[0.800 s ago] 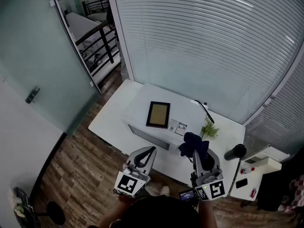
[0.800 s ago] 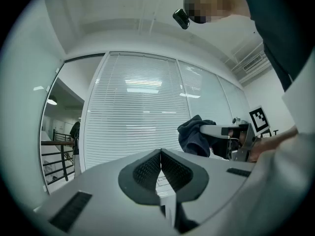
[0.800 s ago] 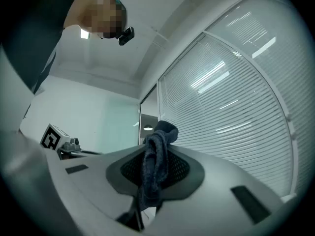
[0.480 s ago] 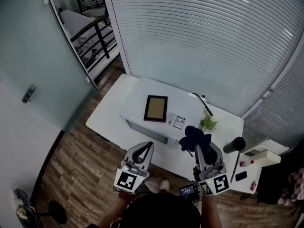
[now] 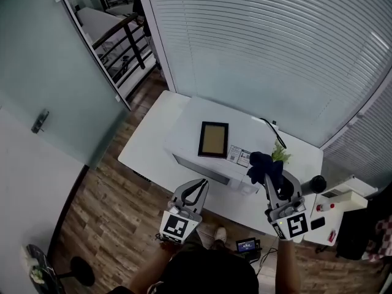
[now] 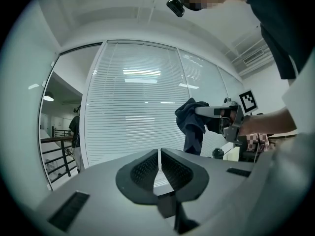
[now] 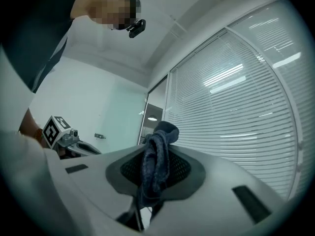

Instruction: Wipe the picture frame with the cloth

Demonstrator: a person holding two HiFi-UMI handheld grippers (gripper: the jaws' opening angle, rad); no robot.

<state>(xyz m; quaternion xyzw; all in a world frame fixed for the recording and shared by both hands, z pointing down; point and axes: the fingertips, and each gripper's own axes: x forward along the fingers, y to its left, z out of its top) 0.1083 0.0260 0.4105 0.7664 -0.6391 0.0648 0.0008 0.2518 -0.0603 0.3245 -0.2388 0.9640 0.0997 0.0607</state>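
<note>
The print on the small card (image 5: 240, 156) beside the picture frame (image 5: 213, 139) is too small to read. The frame lies flat on a white box (image 5: 187, 141) on the tabletop (image 5: 144, 149). The right tongs (image 7: 156, 156) clamp the dark cloth (image 7: 165, 131); the left tongs (image 6: 160, 155) are closed and empty.

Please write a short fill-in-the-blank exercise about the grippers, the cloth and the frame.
1. The dark blue cloth hangs from the ____ gripper.
2. The left gripper has its fingers ____, with nothing between them.
3. The picture frame lies ____ on a white box.
Missing words: right; shut; flat.
</note>
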